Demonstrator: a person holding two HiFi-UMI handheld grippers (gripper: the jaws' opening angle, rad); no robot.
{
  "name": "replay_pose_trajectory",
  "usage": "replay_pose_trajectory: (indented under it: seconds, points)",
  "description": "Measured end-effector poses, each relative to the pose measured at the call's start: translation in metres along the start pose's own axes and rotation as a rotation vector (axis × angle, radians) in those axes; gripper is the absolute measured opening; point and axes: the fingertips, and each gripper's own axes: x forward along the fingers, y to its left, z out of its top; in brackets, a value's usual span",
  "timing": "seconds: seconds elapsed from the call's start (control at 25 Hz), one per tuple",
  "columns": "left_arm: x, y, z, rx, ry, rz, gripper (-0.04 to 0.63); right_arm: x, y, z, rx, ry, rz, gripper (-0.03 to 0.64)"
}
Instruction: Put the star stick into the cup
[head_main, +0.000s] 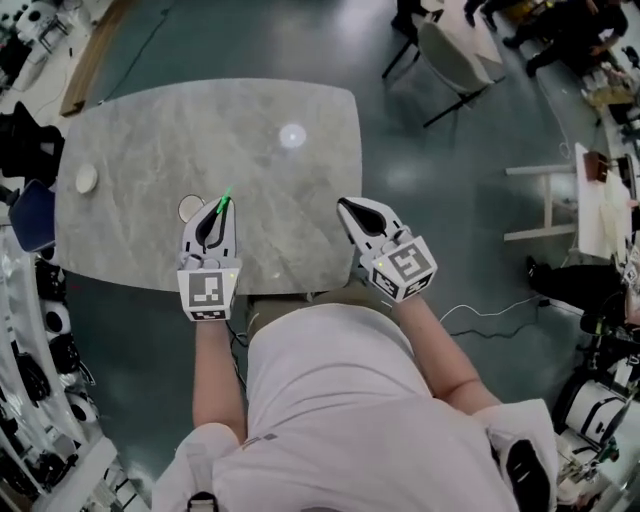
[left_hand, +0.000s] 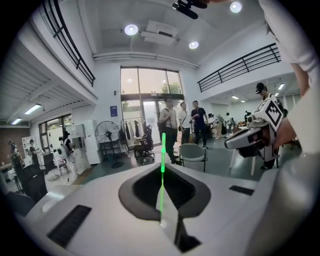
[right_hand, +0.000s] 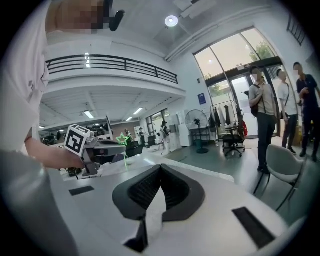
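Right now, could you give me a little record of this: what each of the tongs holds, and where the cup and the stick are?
left tongs: shut on the thin green star-topped stick
right tongs: shut, nothing between them
cup: pale round cup on the grey marbled table, just left of the left tongs' tip
stick in cup: not yet

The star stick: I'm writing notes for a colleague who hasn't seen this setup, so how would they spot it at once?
Find the grey marble-patterned table, then the left tongs over its near edge. Pinched between them and poking out forward is the thin bright-green star stick, tipped with an outlined star. It is the only green thing, and the right tongs are shut on nothing.
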Motion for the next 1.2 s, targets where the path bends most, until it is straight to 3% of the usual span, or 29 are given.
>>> replay_pose_trajectory:
  seconds: [0.32, 0.6, 0.92, 1.2]
  points:
    - [-0.016, 0.032, -0.013, -0.047, 0.050, 0.195, 0.011, 0.046, 0.008, -0.006, -0.002, 0.029, 0.196, 0.009]
    - [-0.036, 0.093, -0.010, -0.086, 0.013, 0.259, 0.011, 0.084, 0.029, -0.007, 0.012, 0.052, 0.218, 0.009]
    - [-0.031, 0.145, -0.008, -0.134, -0.040, 0.200, 0.011, 0.106, 0.040, -0.008, 0.046, 0.072, 0.117, 0.009]
    - [-0.012, 0.165, -0.040, -0.175, 0.005, 0.092, 0.011, 0.117, 0.048, -0.010, 0.077, 0.087, 0.015, 0.009]
